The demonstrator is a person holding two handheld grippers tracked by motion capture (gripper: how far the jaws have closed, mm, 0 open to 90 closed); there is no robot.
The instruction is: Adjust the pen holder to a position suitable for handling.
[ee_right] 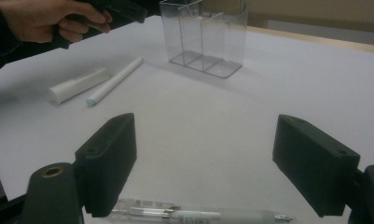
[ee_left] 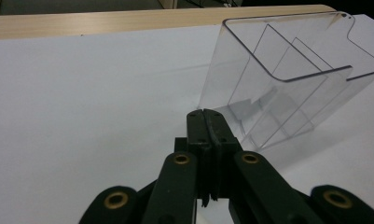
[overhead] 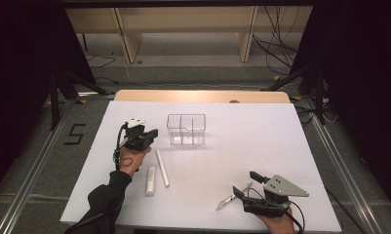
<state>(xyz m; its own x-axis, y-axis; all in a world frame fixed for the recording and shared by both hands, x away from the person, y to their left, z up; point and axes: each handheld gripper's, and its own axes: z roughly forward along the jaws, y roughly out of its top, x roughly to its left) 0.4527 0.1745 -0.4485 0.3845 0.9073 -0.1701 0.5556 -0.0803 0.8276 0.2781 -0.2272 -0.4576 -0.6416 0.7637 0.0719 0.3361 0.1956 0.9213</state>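
Note:
A clear plastic organizer (overhead: 185, 129) with compartments stands upright on the white table, empty. My left gripper (overhead: 154, 132) is just to its left, jaws pressed together with nothing between them; in the left gripper view the organizer (ee_left: 287, 79) sits right ahead of my left gripper (ee_left: 207, 116). A long white stick (overhead: 162, 167) and a shorter white cap-like piece (overhead: 150, 180) lie below the left hand. My right gripper (overhead: 245, 184) is open near the front right, with a clear pen (overhead: 233, 196) lying between its jaws; the pen (ee_right: 198, 215) lies crosswise just in front of the right gripper (ee_right: 212, 163).
The white table sheet (overhead: 261, 141) has open room at centre and right. A wooden strip (overhead: 203, 96) edges the far side. Beyond are the floor, cables and wooden shelving legs. In the right gripper view, the left hand (ee_right: 49, 21) shows at top left.

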